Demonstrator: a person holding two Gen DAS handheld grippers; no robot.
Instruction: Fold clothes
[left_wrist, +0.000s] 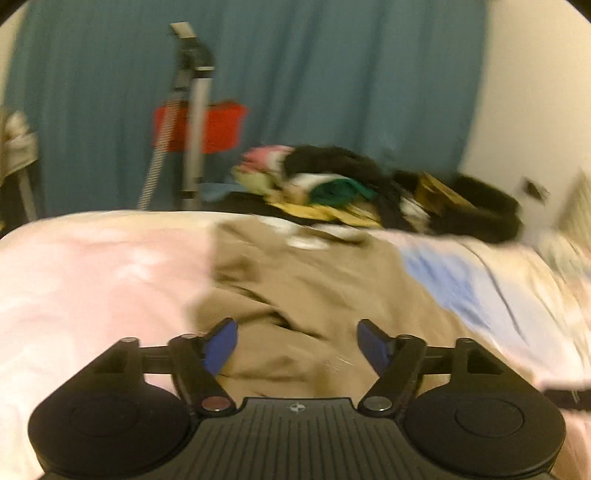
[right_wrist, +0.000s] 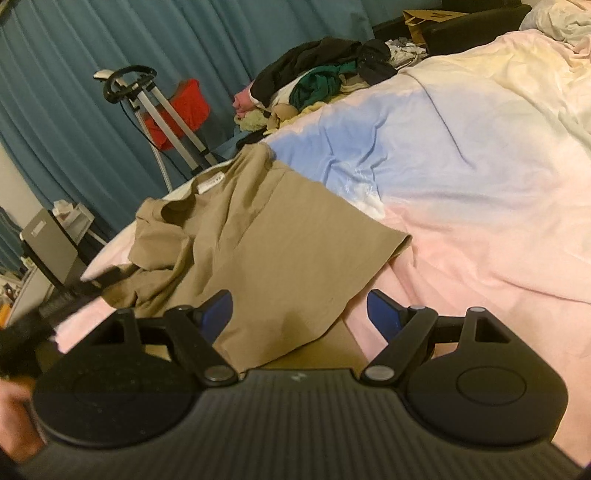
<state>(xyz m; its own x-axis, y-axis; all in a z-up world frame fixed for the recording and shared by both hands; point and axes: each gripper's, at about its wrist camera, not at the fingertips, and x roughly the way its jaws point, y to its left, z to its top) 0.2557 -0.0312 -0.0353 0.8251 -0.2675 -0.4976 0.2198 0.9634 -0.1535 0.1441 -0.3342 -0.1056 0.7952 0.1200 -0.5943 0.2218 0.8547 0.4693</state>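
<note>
One tan shirt (right_wrist: 258, 236) on bed (right_wrist: 480, 206); left gripper (left_wrist: 297, 341) and right gripper (right_wrist: 299, 314) fingers spread, empty.

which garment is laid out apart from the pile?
The tan shirt, spread on the bedcover right ahead of both open grippers. The other clothes, black, green and pink, sit heaped in a pile at the bed's far edge.

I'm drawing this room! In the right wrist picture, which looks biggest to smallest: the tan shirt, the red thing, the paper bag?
1. tan shirt, though it's nearest the camera
2. red thing
3. paper bag, partly cut off
</note>
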